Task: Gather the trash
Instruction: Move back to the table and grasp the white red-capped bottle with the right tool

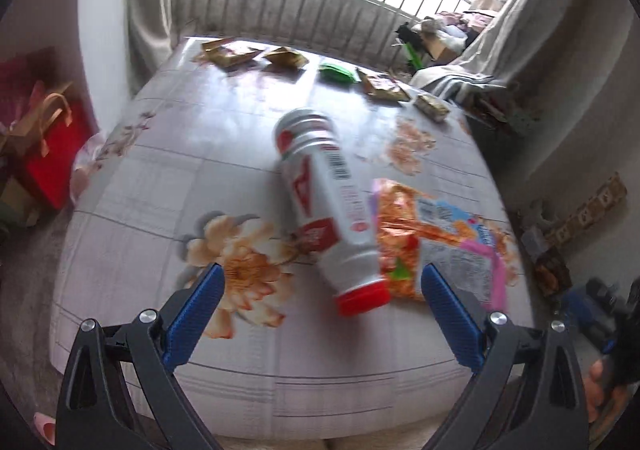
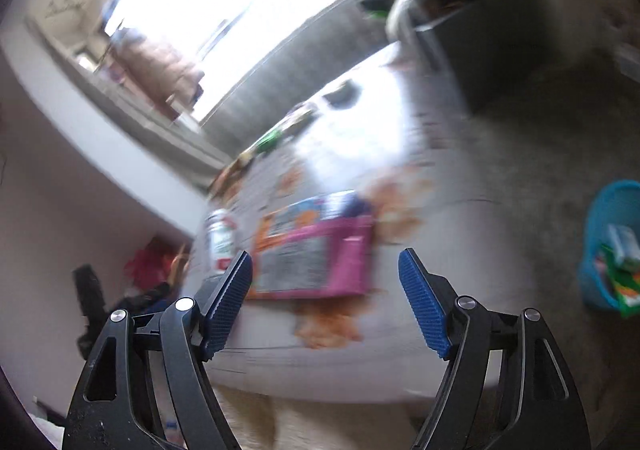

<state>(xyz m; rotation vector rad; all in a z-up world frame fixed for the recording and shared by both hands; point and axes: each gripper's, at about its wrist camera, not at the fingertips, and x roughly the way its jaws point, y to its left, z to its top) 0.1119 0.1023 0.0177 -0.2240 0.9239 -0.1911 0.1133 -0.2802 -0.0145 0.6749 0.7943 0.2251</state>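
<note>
A white bottle [image 1: 326, 205] with a red cap lies on its side on the flowered table [image 1: 160, 169]. An orange and pink snack wrapper [image 1: 436, 242] lies just right of it. My left gripper [image 1: 320, 282] is open and empty, just in front of the bottle's cap. In the blurred right wrist view, my right gripper [image 2: 325, 278] is open and empty above the table's near edge, with the wrapper [image 2: 316, 250] just beyond it and the bottle [image 2: 220, 238] to the left.
Several more wrappers [image 1: 230, 51] and a green packet [image 1: 338, 72] lie along the table's far edge. A blue bin [image 2: 612, 246] holding trash stands on the floor at the right. A red bag [image 1: 48, 137] stands left of the table.
</note>
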